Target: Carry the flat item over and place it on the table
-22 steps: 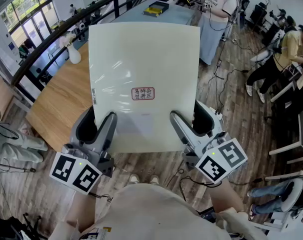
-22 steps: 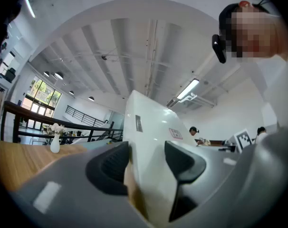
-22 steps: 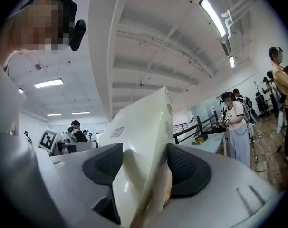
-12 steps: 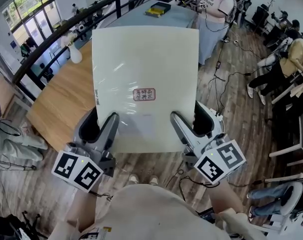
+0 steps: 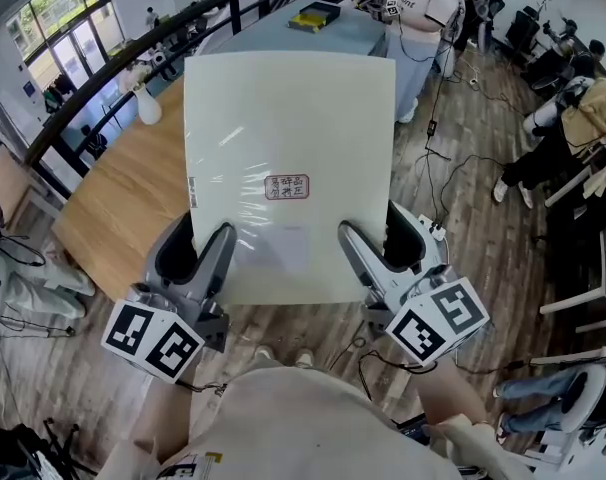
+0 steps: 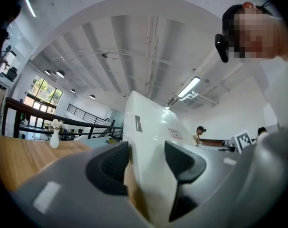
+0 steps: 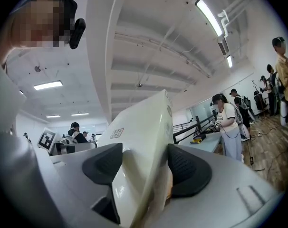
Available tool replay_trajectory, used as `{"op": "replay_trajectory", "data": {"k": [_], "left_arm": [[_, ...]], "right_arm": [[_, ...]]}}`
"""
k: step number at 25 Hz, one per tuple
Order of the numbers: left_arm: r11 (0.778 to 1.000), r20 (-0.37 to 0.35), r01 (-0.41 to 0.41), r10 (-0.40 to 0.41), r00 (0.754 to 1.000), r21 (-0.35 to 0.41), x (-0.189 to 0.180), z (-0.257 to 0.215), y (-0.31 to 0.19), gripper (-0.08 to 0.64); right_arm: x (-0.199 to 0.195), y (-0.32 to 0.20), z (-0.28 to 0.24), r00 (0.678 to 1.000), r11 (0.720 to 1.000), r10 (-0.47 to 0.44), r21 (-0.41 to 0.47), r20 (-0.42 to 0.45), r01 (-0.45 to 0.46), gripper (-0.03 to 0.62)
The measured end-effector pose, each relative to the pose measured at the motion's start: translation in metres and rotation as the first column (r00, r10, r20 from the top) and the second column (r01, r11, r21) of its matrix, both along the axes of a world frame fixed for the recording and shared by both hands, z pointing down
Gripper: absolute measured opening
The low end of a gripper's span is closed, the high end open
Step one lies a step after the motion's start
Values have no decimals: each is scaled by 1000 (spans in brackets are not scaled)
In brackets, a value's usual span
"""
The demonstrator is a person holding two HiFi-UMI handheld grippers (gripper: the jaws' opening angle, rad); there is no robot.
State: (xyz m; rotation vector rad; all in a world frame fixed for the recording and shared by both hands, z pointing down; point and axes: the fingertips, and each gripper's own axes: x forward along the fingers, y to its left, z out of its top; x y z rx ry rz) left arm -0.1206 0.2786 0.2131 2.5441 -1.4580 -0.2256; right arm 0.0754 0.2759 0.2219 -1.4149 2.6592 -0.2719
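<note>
Right, flat white panel (image 5: 288, 158) is up in the air, not yet on the wooden surface (image 5: 123, 203) ahead, with left gripper (image 5: 195, 256) and right gripper (image 5: 383, 248) jaws each pinching its near edge, one toward each corner, probably so it doesn't tip in transit.

Wooden table (image 5: 118, 213) with white vase (image 5: 148, 108)

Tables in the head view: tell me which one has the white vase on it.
The wooden table at the left: the white vase stands near its far edge. The grey-blue table beyond carries a yellow tray instead.
</note>
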Motion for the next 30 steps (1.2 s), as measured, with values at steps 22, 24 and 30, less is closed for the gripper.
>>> {"op": "replay_trajectory", "data": {"k": [22,24,30], "left_arm": [[1000,13,21,-21,1000,-8,33,19,12,236],[1000,10,20,-20,1000,-7,30,22,7,236],[1000,-6,13,-13,1000,-11,25,27,-23,235]], "right_arm": [[33,7,21,1000,1000,-17,-7,10,17,295],[29,2,24,1000,1000,-17,-8,8,17,295],[25,-27,26,1000,1000,-12,-15,-5,12,295]]}}
